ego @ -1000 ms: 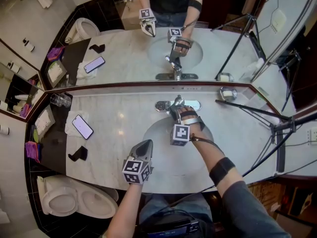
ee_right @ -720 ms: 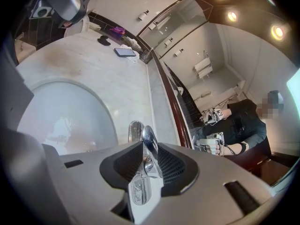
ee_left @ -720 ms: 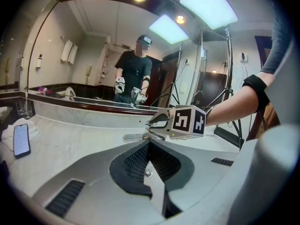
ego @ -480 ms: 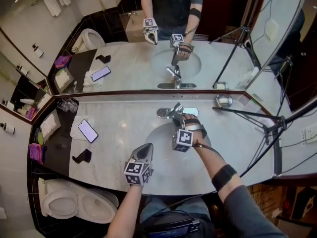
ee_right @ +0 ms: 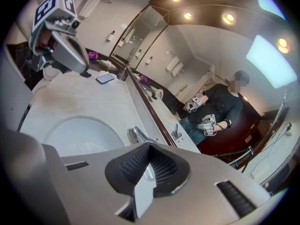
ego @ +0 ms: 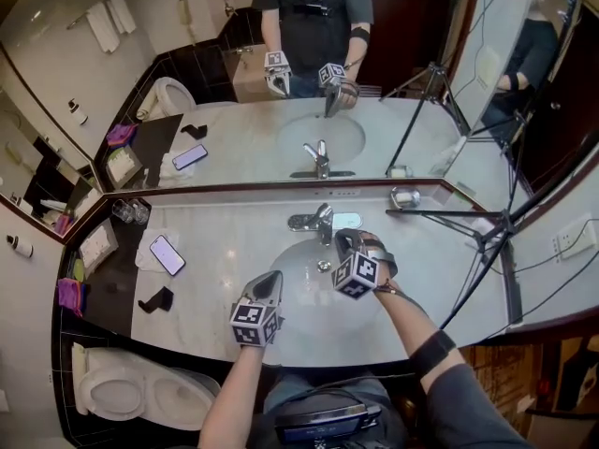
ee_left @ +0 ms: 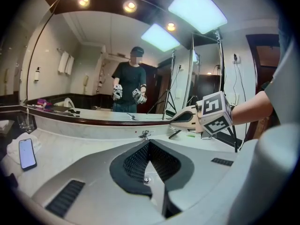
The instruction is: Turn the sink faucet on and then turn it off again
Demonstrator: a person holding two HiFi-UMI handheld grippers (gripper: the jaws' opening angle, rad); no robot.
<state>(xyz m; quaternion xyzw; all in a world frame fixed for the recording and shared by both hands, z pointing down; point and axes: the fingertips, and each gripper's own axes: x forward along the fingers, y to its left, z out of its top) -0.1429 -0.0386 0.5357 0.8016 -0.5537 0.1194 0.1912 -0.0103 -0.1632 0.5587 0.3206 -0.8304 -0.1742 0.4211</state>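
Marble counter [ego: 225, 223] runs beneath a wide wall mirror [ego: 234, 129], with the oval sink basin [ego: 298, 262] sunk toward its front edge. No stream of water shows in any view, so the faucet looks to be off. With neither claw on it, I judge the task at or near its end, though the frames cannot prove both turns were made. The faucet [ego: 314, 221] stands at the counter's back edge, behind the basin's middle: chrome, single lever, on a long base plate. Over the basin, just in front of it and apart, hovers the right gripper [ego: 343, 240]; its jaws have just been closing and meet on nothing. Nearer the front edge, the left gripper [ego: 271, 281] is likewise closed and empty.
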